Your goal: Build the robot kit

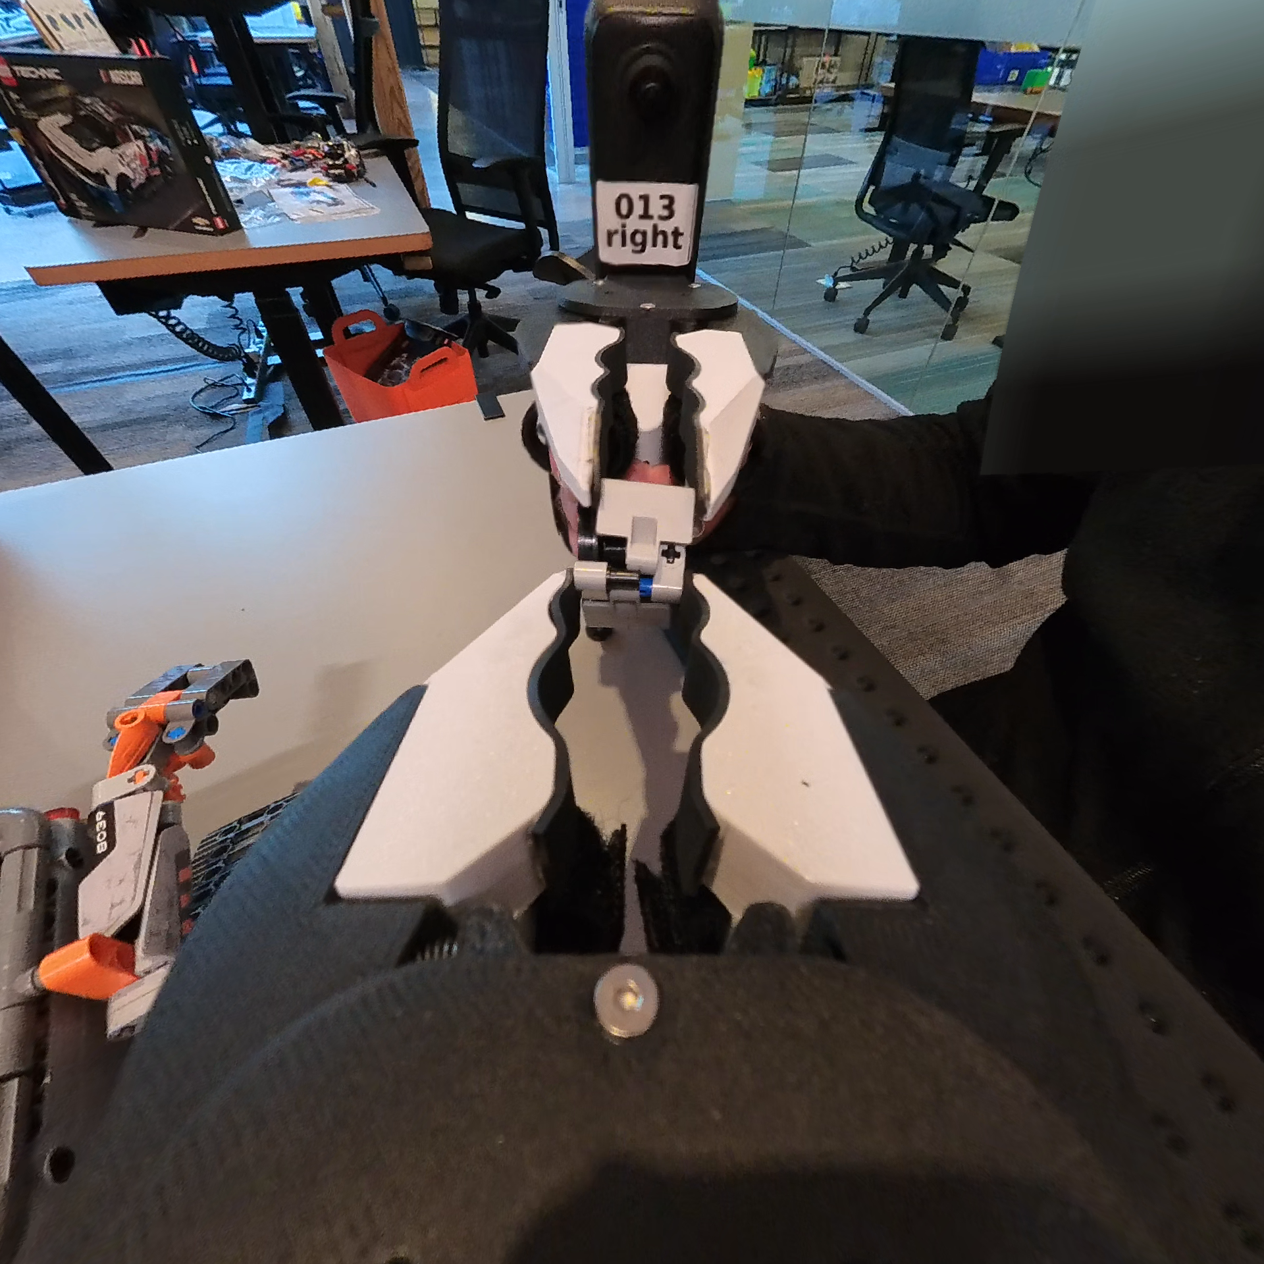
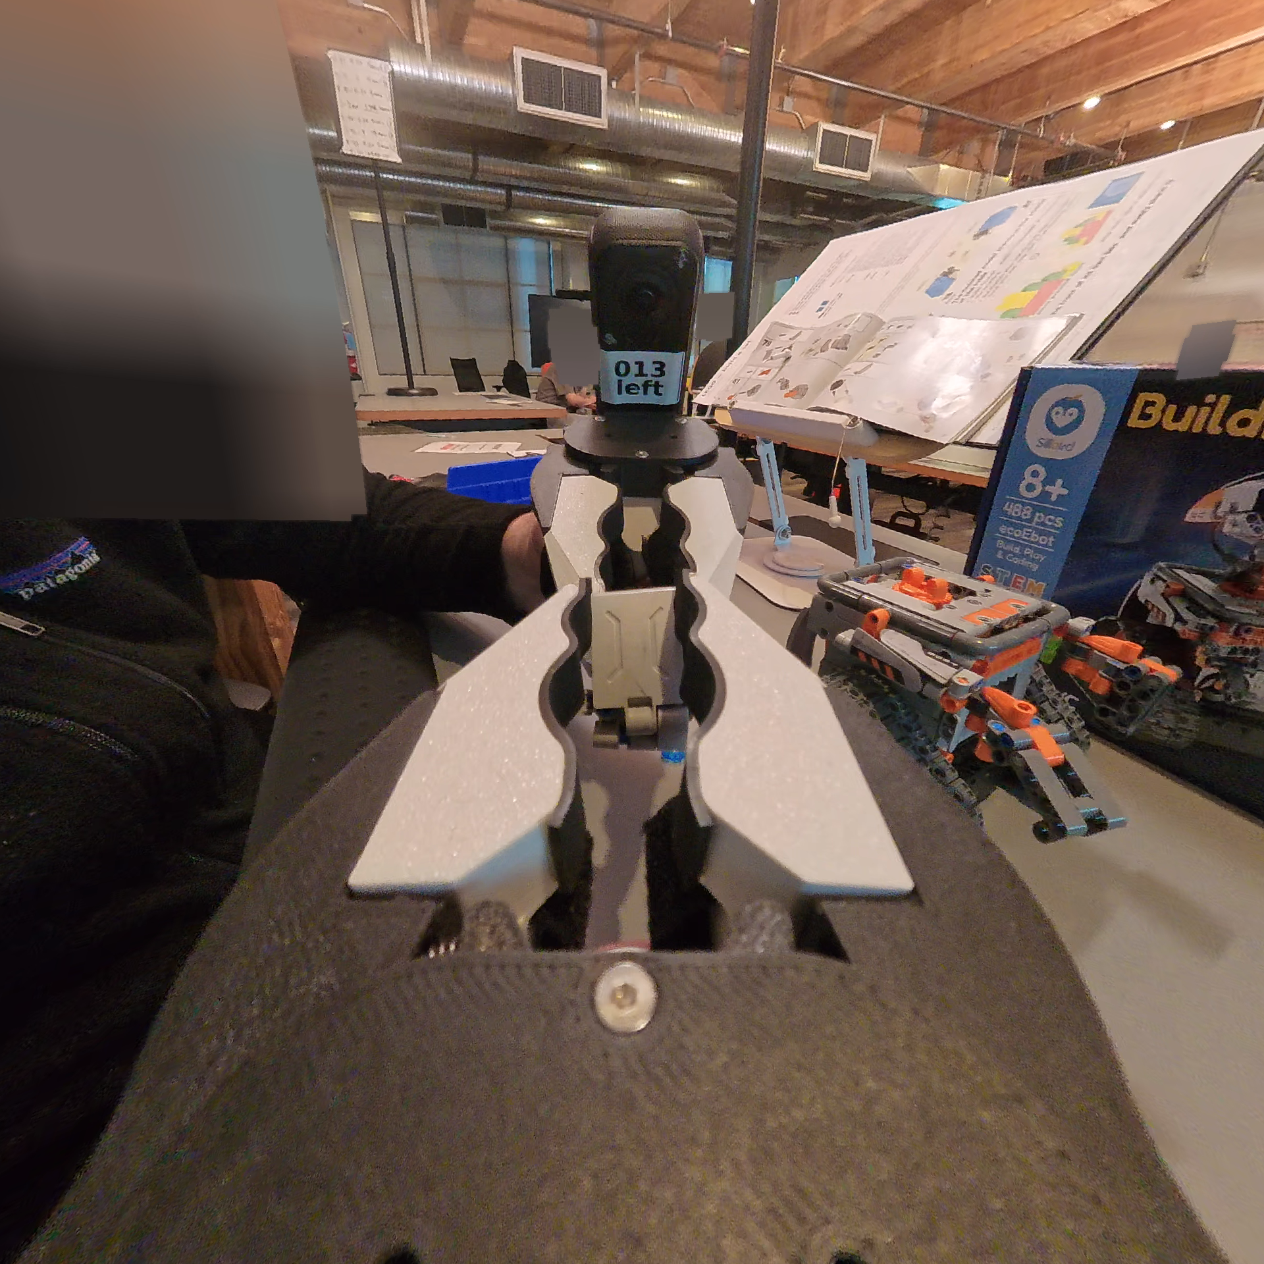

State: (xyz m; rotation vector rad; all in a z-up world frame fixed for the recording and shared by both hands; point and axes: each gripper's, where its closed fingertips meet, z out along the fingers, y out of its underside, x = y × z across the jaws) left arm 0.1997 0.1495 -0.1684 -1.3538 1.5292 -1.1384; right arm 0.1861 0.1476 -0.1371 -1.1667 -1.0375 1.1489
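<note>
Matte white left claw (image 1: 626, 602) and right claw (image 2: 629, 656), both pinching one hinged grey brick piece (image 1: 633, 547), white tabletop (image 1: 239, 547)

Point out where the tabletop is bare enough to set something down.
Bare white tabletop lies left of the two claws, between the far edge and the orange-and-grey brick-built vehicle. It is crowded around that vehicle, with the blue product box right behind it.
</note>
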